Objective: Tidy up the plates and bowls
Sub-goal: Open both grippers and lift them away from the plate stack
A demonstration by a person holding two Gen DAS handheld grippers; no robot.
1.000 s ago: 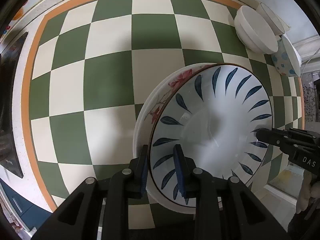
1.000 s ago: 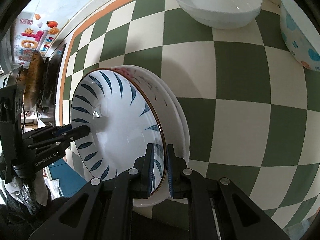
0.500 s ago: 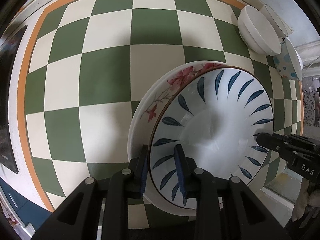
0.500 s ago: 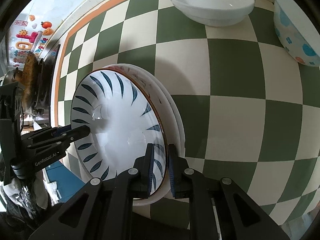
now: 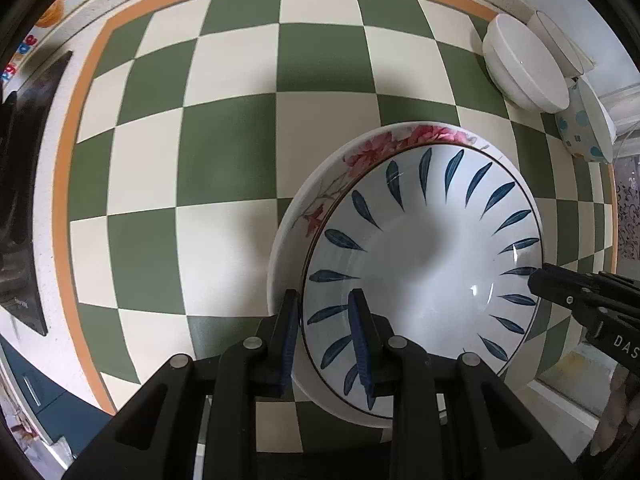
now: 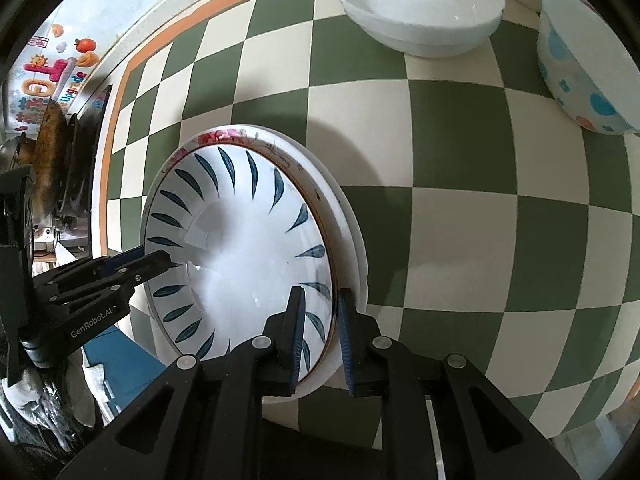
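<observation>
item: blue-leaf plate [image 5: 424,264], nested on floral plate [image 5: 320,200], checked worktop [image 5: 224,152]. my left gripper [image 5: 325,332] fingers pinch its rim; right gripper [image 6: 321,332] likewise. step: seating the stack. next, i judge: release both, fetch white bowl [image 6: 420,4].

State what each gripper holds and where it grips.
Both the left gripper and right gripper clamp the blue-leaf plate by its rim, on opposite sides.

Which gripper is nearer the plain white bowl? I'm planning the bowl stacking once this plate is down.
Probably the right gripper. The plain white bowl and the blue-dotted bowl lie on its side; the left gripper would cross the leaf-patterned plate.
</observation>
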